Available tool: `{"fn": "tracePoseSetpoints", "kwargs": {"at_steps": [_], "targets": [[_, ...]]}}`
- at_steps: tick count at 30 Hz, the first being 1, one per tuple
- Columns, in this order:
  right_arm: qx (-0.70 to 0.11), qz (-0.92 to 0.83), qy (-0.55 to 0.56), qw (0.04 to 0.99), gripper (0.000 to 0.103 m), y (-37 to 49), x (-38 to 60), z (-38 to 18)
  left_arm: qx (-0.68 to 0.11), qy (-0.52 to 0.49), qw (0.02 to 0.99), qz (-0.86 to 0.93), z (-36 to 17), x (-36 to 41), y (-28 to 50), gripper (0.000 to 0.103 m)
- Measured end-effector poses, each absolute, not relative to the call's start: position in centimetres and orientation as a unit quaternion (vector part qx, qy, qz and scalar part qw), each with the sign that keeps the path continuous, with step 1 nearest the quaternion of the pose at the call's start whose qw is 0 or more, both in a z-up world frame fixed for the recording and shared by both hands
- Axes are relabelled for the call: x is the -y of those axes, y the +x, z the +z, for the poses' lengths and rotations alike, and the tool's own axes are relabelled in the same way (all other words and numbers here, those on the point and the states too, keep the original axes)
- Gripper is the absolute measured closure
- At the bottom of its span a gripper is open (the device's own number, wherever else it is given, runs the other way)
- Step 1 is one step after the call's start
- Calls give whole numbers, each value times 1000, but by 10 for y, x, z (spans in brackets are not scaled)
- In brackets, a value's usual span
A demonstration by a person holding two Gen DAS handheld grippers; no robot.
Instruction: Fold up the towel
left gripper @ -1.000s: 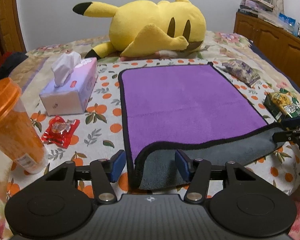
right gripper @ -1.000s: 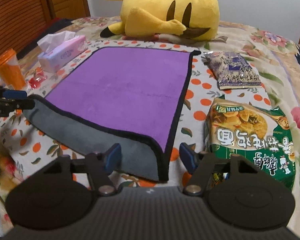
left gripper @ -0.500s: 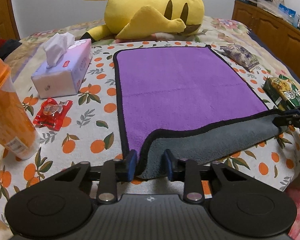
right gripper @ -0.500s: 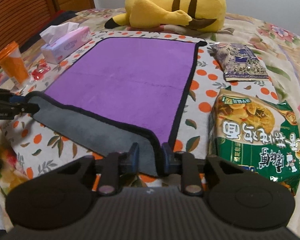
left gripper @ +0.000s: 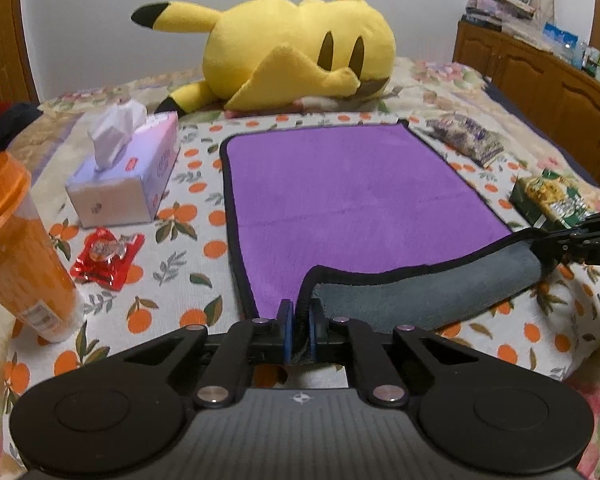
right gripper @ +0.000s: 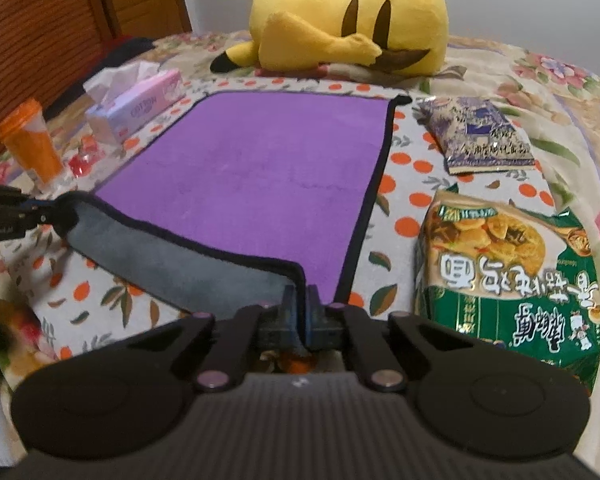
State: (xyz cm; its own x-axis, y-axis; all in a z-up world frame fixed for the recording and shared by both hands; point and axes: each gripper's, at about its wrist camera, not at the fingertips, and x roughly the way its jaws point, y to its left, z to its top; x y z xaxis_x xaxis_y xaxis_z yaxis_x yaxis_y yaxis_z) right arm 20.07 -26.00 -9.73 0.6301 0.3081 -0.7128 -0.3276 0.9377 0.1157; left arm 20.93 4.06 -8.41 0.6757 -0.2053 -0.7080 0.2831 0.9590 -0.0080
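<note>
left gripper (left gripper: 299, 318) pinching towel (left gripper: 352, 196) corner | right gripper (right gripper: 305, 308) likewise, seemingly

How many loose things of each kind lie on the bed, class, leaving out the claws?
Towel: 1
Plush toy: 1
Tissue box: 1
Orange cup: 1
Snack packets: 3 (purple, green, red)
Total: 7

The towel (left gripper: 352, 200) is plush cloth, purple and matt on top, grey fleece beneath, with black stitched edging; the left gripper (left gripper: 299, 322) is matt black plastic with shiny metal rivets; the green packet (right gripper: 508, 280) is glossy foil; the tumbler (left gripper: 16, 248) is translucent orange plastic.
</note>
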Motion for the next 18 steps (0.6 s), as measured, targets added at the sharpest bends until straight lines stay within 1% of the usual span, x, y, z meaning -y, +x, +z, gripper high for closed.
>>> {"fn": "tracePoseSetpoints", "kwargs": {"at_steps": [9,18], "targets": [[-349,181,0,919,99,202,266,-80,-333,45,932,-139,-63,-39,202,96],[-322,183,-4,929,99,206,266,-75,-313,41,938,-140,-56,-37,205,96]]}}
